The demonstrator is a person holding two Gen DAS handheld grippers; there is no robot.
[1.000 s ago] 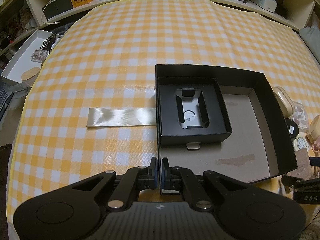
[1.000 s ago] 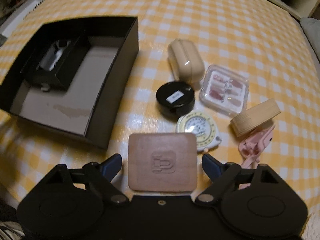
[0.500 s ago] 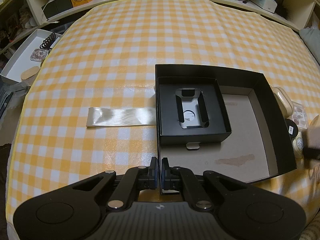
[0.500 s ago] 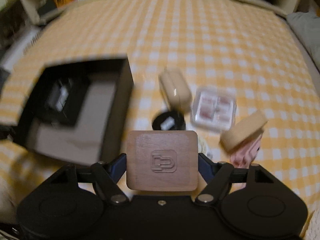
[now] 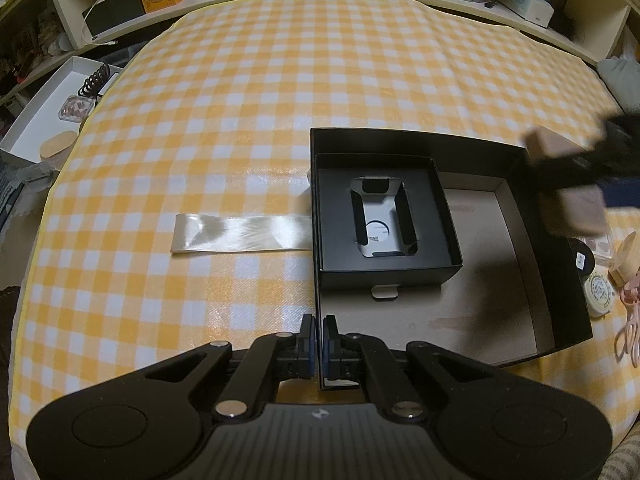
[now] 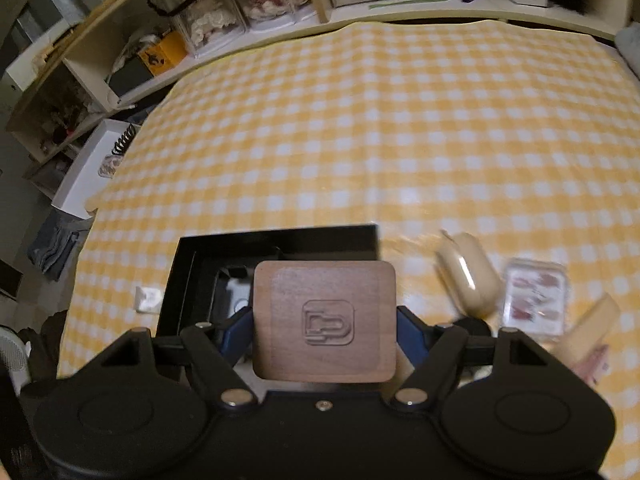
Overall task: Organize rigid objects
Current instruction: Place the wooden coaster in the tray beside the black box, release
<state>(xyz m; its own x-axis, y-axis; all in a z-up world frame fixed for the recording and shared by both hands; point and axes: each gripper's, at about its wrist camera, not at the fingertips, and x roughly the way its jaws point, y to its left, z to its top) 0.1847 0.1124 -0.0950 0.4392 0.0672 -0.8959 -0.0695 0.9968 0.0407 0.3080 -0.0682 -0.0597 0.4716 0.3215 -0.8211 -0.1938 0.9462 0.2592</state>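
Note:
My right gripper (image 6: 325,334) is shut on a brown wooden square block (image 6: 325,322) with an embossed logo and holds it in the air above the right side of the large black box (image 6: 276,236). In the left wrist view the block (image 5: 572,212) and the right gripper (image 5: 592,160) show blurred over the box's right wall (image 5: 560,280). My left gripper (image 5: 319,344) is shut on the box's near-left wall. A smaller black box (image 5: 384,232) with a grey insert sits inside at the left.
On the yellow checked cloth right of the box lie a beige case (image 6: 468,276), a clear plastic case (image 6: 536,296), a black round tin (image 5: 582,258), a tape measure (image 5: 598,290) and a wooden disc (image 6: 592,328). A clear film strip (image 5: 240,234) lies left. Shelves ring the far edge.
My right gripper closed on the wooden block, lifted it off the cloth and carried it left, up over the big box's right side. My left gripper has not moved.

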